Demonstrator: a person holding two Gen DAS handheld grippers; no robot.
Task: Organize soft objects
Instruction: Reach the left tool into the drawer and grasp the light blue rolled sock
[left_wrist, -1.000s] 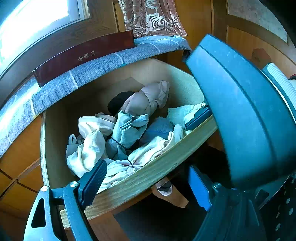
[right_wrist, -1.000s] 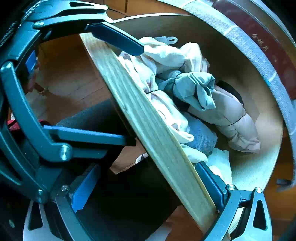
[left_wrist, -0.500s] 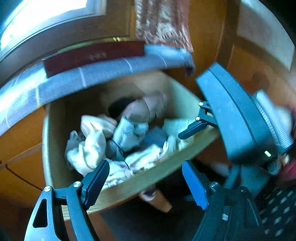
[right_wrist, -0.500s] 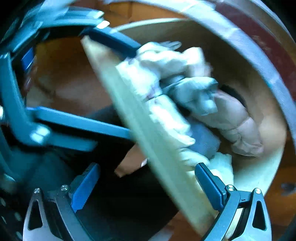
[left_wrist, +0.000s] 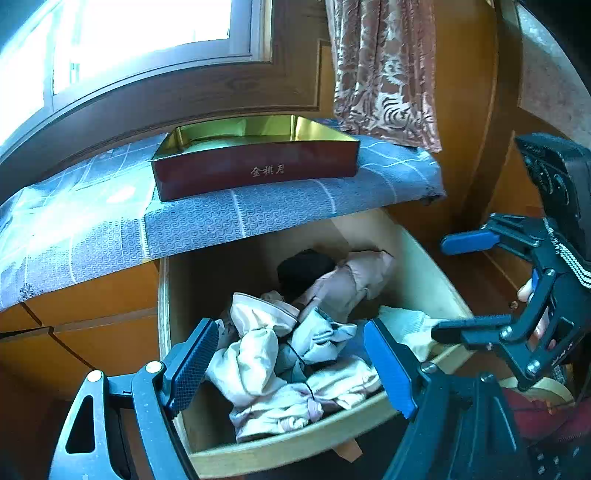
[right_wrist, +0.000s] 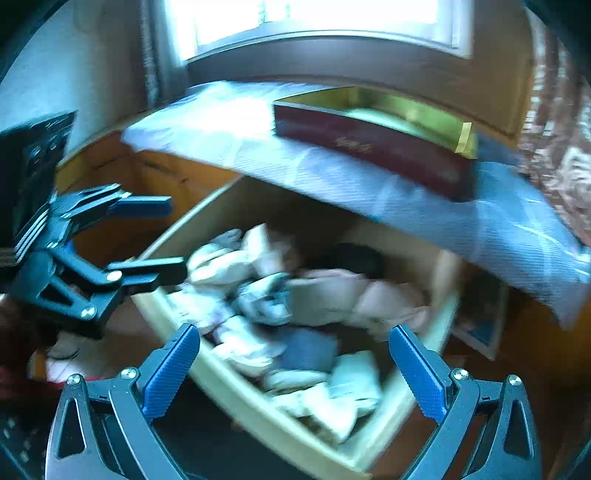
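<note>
Left gripper (left_wrist: 291, 362) wide open, empty, over the open drawer's (left_wrist: 295, 448) front edge. Right gripper (right_wrist: 295, 365) open too, nothing held. Socks (left_wrist: 280, 350) piled inside.

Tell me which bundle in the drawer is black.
The small black bundle at the back of the drawer, beside the long pink roll. Every other bundle is pale: white, cream, pink or light blue.

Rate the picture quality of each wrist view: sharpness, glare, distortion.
Left wrist view: sharp; the window blows out white, and fisheye bends the drawer rim. Right wrist view: motion-blurred throughout, the clothes and red box smeared; window glare washes out the blue cloth.
</note>
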